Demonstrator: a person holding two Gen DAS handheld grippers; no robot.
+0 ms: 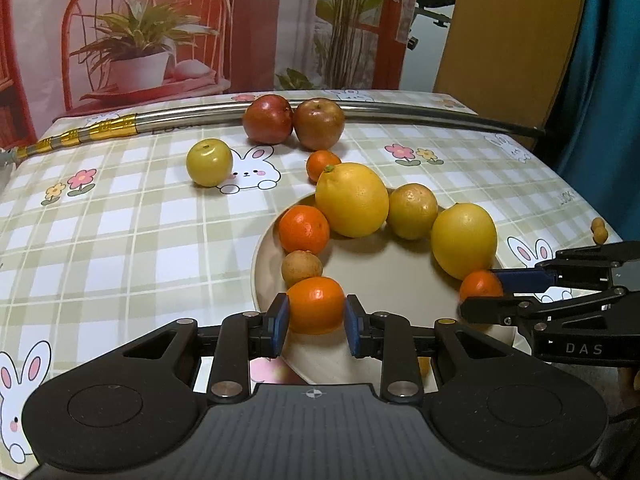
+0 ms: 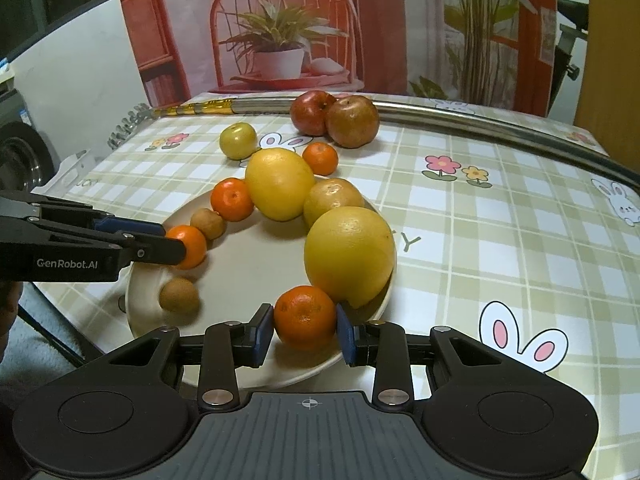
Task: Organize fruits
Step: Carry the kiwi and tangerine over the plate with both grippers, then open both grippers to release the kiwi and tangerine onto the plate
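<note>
A beige plate (image 1: 384, 280) (image 2: 248, 264) holds a curved row of fruit: two big yellow citrus (image 1: 352, 200) (image 1: 464, 240), a dull yellow fruit (image 1: 413, 210), tangerines and small brown fruits (image 1: 301, 267) (image 2: 179, 294). My left gripper (image 1: 316, 320) is shut on a tangerine (image 1: 316, 309) at the plate's near left rim; it also shows in the right wrist view (image 2: 176, 246). My right gripper (image 2: 305, 332) is shut on another tangerine (image 2: 305, 316) beside the nearer big citrus (image 2: 350, 254); it also shows in the left wrist view (image 1: 480, 296).
Off the plate stand two red apples (image 1: 268, 119) (image 1: 319, 123), a yellow-green apple (image 1: 209, 161) and a tangerine (image 1: 322, 165) on the checked rabbit tablecloth. A metal rod (image 1: 420, 114) lies along the far edge. Two tiny fruits (image 1: 599, 230) sit at the right edge.
</note>
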